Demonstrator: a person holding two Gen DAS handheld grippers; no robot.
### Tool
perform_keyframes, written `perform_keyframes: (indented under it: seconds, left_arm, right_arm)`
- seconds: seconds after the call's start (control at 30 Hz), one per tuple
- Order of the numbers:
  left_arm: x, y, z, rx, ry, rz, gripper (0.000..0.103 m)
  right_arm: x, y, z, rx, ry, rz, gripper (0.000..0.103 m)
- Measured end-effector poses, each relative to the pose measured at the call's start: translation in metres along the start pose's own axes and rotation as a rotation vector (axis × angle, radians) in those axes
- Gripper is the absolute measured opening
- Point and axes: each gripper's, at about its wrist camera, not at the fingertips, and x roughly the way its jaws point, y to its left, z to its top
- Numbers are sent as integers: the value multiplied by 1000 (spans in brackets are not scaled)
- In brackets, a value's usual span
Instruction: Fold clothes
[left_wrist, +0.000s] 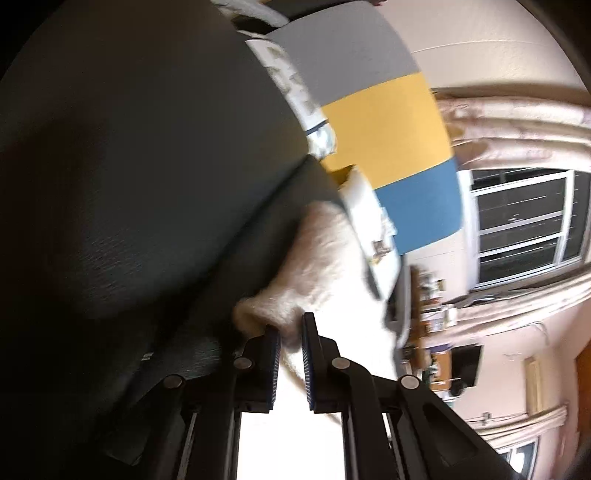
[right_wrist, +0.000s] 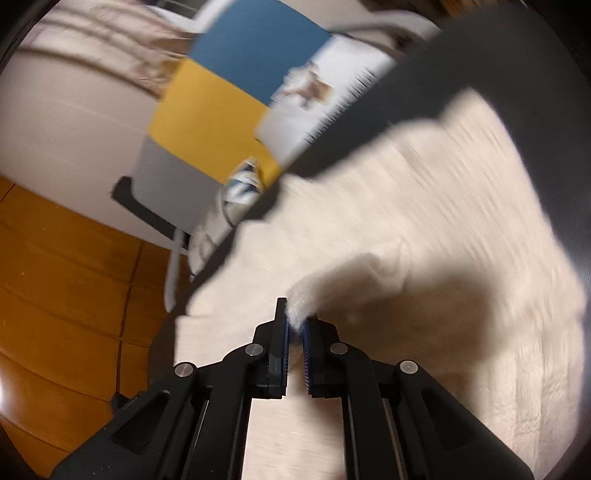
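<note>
The left gripper (left_wrist: 291, 334) has its jaws nearly closed on a bunched fold of the cream knit garment (left_wrist: 317, 254). The fold fills the narrow gap between the two blue pads, and from there the cloth runs toward 1 o'clock over the dark surface (left_wrist: 129, 166), which takes the whole left half of this view. At 12 to 2 o'clock stands a panel with grey, yellow and blue blocks (left_wrist: 384, 122), and at 3 o'clock there is a window (left_wrist: 528, 225) with pale curtains around it. The view is tilted and a little blurred.

The right gripper (right_wrist: 294, 323) also pinches the cream knit garment (right_wrist: 424, 206). Its jaws are almost together, and a small fuzzy tuft of the cloth stands up between the fingertips, at 6 o'clock from the centre of the view. The rest of the garment lies spread flat on the dark surface (right_wrist: 480, 62), from the centre out to 3 and 5 o'clock, with a soft shadow on it near the gripper. The same colour-block panel (right_wrist: 207, 110) is at 11 o'clock. An orange wooden floor (right_wrist: 62, 280) is at 8 o'clock. This view is strongly blurred.
</note>
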Motion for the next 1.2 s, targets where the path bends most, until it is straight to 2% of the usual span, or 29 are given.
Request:
perform_keyframes:
  seconds: [0.1,0.23,0.33,0.4,0.5,0.6,0.73,0.83,0.97,1.03,1.13,1.2]
  left_arm:
    - [-1,-2,-2,34,-6,11,9]
    - [-6,-12,-4,109,-10,29,8]
    - [-5,-4,-10,151,27,66,9]
    - [-5,-2,-10,150,55,44,9]
    - [-18,6,-7,121,95,3,13]
    - [-37,9,7,105,79,-41,15]
    - [-39,-5,43,132,77,-61,17]
    - [-16,-34,75,249,148,-61,23]
    - [26,-88,102,569,283,-5,28]
    - [47,-106,109,681,364,19,34]
    - [75,-116,124,717,474,44,37]
    - [92,-108,138,651,546,47,37]
  right_arm:
    - [6,-12,-7,6,17,-6,7]
    - [0,-5,-3,-42,-2,15,7]
    - [-17,16,3,-157,-60,47,7]
    - [-16,17,3,-185,-41,-20,7]
    - [5,-7,2,-131,22,-92,7]
    - [4,-16,0,-106,7,-52,7]
    - [3,-22,1,-92,8,-16,8]
    - [2,-29,1,-70,9,26,8]
    - [0,-36,3,-51,18,72,8]
    - [0,-37,3,-54,26,82,9]
    - [2,-37,2,-59,32,94,9]
    - [1,-37,1,-63,32,91,9]
